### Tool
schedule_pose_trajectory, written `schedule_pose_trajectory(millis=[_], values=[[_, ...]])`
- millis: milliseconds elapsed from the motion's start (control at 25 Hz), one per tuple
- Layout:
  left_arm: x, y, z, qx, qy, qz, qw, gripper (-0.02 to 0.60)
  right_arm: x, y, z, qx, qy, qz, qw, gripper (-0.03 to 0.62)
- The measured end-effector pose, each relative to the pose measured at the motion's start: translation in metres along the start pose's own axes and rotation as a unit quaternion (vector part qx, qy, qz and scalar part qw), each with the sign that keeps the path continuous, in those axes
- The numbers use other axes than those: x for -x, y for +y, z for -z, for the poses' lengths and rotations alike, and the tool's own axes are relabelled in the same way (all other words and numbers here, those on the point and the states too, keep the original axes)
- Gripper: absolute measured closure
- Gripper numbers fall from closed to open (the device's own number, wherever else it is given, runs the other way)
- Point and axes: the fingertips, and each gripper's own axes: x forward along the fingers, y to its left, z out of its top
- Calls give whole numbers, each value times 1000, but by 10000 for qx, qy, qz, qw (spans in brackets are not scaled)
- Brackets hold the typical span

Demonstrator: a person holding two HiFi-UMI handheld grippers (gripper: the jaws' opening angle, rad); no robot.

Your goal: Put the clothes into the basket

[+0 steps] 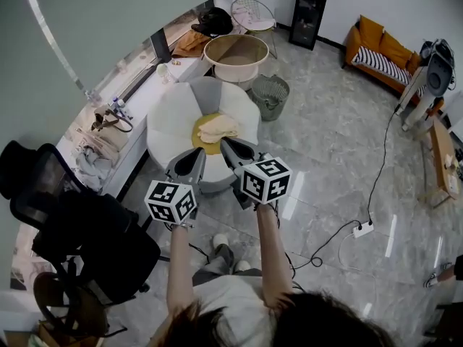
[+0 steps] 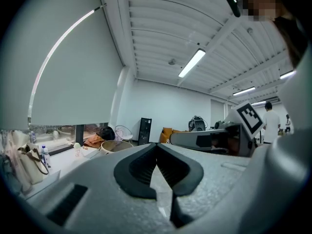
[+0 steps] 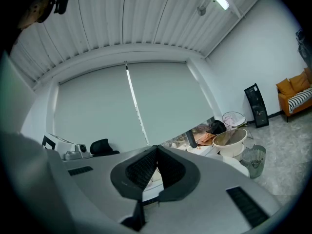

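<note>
A round white counter [image 1: 170, 118] stands just before the beige basket [image 1: 236, 69]. At its near edge hover the left gripper [image 1: 196, 153] and right gripper [image 1: 230, 145], each with jaws pressed together on nothing. Folded cream clothes [image 1: 218, 127] lie on the counter's yellow centre [image 1: 197, 131], just beyond the tips.

the head view looks down from high up, over the person's arms, at the white round table [image 1: 170, 121] and the shiny floor [image 1: 340, 157]. the left gripper view sits low on the left gripper [image 2: 157, 146], very close to its jaws, and looks level across the room. the right gripper view sits the same way on the right gripper [image 3: 157, 148] and faces the window blind [image 3: 146, 101]. all three show the big beige basket [image 1: 236, 55] and the orange sofa [image 1: 380, 45].
</note>
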Motion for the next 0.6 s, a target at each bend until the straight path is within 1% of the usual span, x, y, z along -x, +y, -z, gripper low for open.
schedule_pose_trajectory(millis=[240, 400, 600], values=[[-32, 31, -3, 22, 53, 121, 9999, 571, -33, -30, -2, -48, 34, 195, 9998, 585], [-51, 54, 0, 120, 118, 184, 9997, 571, -56, -47, 0, -120, 89, 312, 9994, 585], [-75, 72, 4, 198, 169, 343, 9991, 571, -77, -63, 1, -131, 129, 443, 9988, 585]])
